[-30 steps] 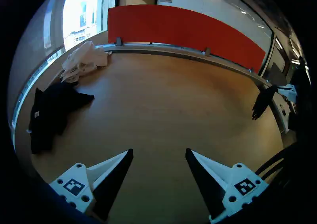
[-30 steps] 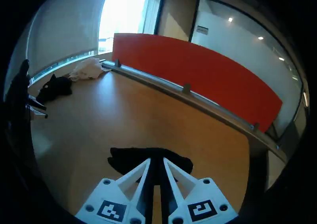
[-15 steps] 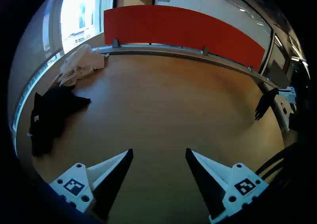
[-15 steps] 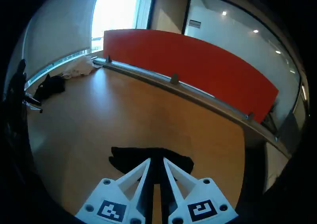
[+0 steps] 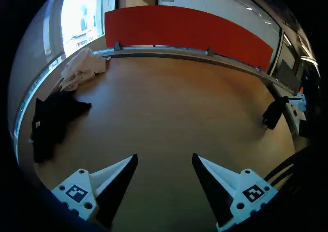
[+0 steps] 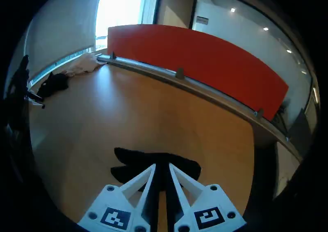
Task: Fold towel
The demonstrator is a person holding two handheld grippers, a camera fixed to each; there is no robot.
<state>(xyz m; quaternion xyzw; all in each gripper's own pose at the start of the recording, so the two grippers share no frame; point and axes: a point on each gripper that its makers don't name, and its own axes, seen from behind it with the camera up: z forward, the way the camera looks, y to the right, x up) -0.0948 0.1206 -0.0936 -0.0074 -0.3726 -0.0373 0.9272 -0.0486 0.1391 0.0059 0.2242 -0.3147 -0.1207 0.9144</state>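
Note:
My right gripper (image 6: 162,166) is shut on a black towel (image 6: 135,163), which spreads out dark in front of its fingers just above the wooden table (image 6: 135,109). In the left gripper view the same towel (image 5: 272,113) hangs bunched at the far right, its lower end on the table, below the right gripper (image 5: 289,101). My left gripper (image 5: 164,155) is open over bare wood near the table's front, with nothing between its fingers.
A black garment (image 5: 51,119) lies crumpled at the table's left side, with a white cloth pile (image 5: 82,66) beyond it by the window. A red divider panel (image 5: 188,29) on a metal rail runs along the table's far edge.
The black towel in the right gripper has come down: it hung long and loose before, and now sits bunched with its end on the table. The left gripper has barely moved.

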